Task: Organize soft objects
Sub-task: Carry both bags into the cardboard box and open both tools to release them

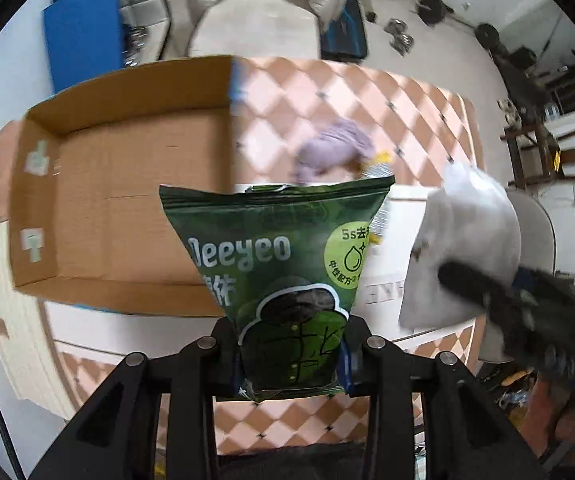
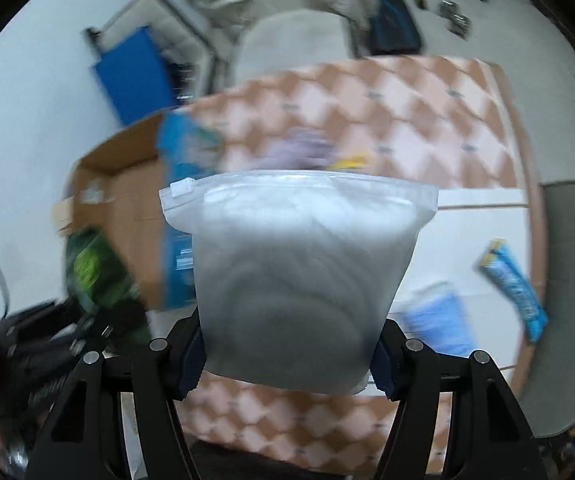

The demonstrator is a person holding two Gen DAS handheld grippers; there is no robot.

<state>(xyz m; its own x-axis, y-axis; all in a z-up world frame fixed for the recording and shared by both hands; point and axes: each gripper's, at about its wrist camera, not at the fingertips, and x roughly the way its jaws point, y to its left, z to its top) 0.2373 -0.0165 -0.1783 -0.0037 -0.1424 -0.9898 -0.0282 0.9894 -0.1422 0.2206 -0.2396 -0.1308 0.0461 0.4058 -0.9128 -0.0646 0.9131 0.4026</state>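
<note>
My left gripper is shut on a green Deeyeo wipes pack and holds it upright above the table, at the near right corner of an open cardboard box. My right gripper is shut on a frosted white zip bag of soft white material, held up over the table. The bag and right gripper also show in the left wrist view. The green pack shows blurred at the left of the right wrist view. A purple cloth lies on the checkered tablecloth.
A yellow-trimmed item lies beside the purple cloth. A blue pouch and a blue-and-yellow packet lie on the table's white part at right. Chairs stand around the table. A blue panel leans behind the box.
</note>
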